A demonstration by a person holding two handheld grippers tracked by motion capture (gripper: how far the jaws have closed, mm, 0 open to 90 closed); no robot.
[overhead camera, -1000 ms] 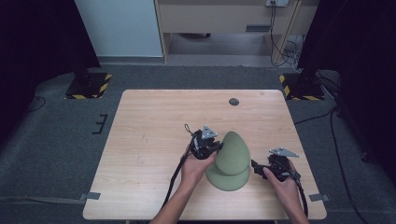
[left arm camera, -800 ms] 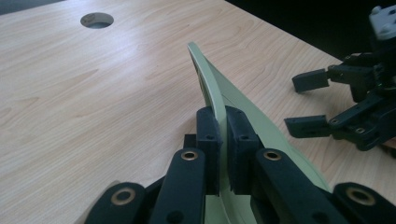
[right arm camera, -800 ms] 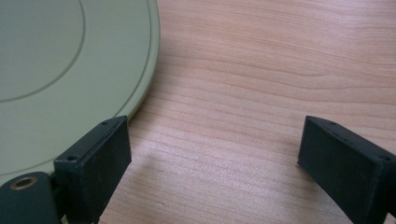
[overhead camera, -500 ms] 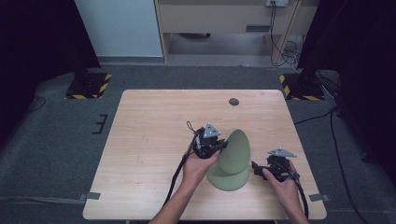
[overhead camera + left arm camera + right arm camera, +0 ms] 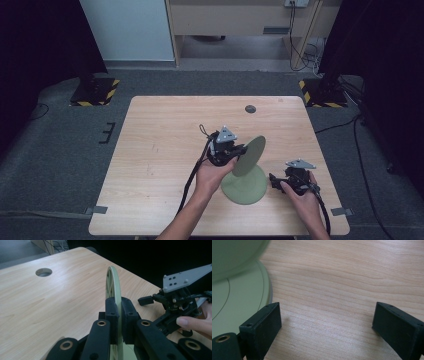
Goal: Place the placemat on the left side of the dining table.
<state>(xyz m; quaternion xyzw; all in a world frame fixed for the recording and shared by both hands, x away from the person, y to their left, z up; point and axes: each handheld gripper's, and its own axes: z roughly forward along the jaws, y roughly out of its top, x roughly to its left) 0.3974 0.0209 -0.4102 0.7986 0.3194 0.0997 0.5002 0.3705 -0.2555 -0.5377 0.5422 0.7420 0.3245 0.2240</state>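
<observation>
Two pale green round plates are in play. One plate (image 5: pixel 244 189) lies flat on the table near the front edge. The other plate (image 5: pixel 250 154) is raised above it and tilted steeply on edge, with my left gripper (image 5: pixel 236 151) shut on its rim. In the left gripper view this lifted plate (image 5: pixel 113 285) stands edge-on between the closed jaws of the left gripper (image 5: pixel 119 315). My right gripper (image 5: pixel 274 181) rests low just right of the flat plate, open and holding nothing. In the right gripper view the right gripper (image 5: pixel 325 322) spans bare wood, with the flat plate (image 5: pixel 237 305) beside its left jaw.
The wooden table (image 5: pixel 165 150) has a round cable hole (image 5: pixel 250 108) near its far edge, also in the left gripper view as a hole (image 5: pixel 43 272). Two black-and-yellow stand bases (image 5: pixel 95 90) sit on the floor beyond the far corners.
My left gripper has raised the upper plate off the lower one and tipped it more upright. The right gripper has stayed almost in place.
</observation>
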